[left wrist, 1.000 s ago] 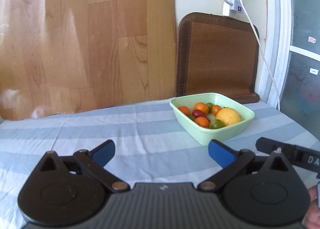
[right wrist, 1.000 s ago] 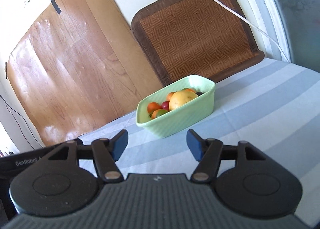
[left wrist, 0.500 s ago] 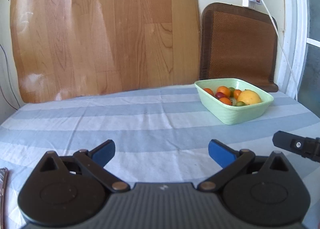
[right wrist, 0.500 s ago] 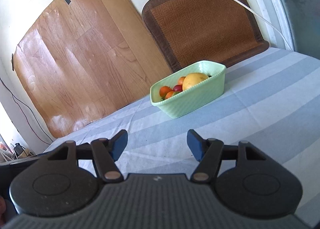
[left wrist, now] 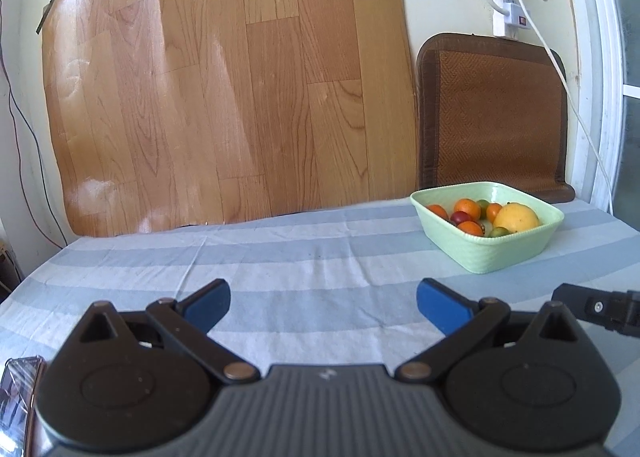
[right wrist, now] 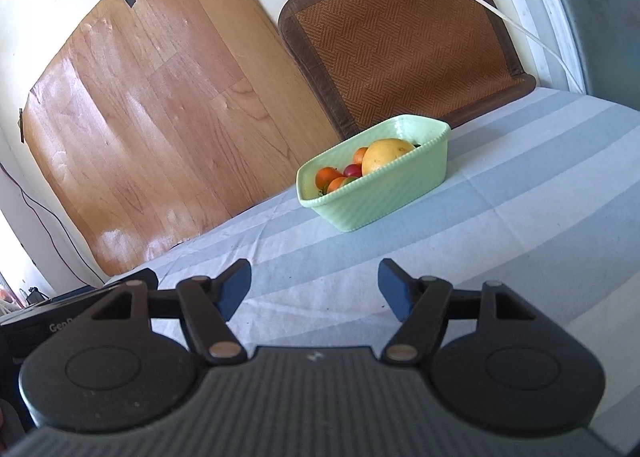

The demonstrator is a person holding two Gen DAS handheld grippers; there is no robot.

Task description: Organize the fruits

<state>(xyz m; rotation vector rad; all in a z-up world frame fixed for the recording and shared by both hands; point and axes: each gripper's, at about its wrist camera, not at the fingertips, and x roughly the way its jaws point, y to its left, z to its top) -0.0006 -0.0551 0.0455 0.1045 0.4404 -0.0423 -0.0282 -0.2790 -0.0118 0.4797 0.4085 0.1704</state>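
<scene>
The pale green bowl [left wrist: 486, 253] of fruit sits far on the striped surface [left wrist: 280, 269], near the wall. From the left tool [left wrist: 323, 299], released and empty, it lies ahead and to the right, well apart. The right tool [right wrist: 315, 282] has its jaws opening with nothing between them; the bowl [right wrist: 384, 193] stands ahead of it, slightly right, a large yellow fruit [right wrist: 386, 155] showing above its rim.
</scene>
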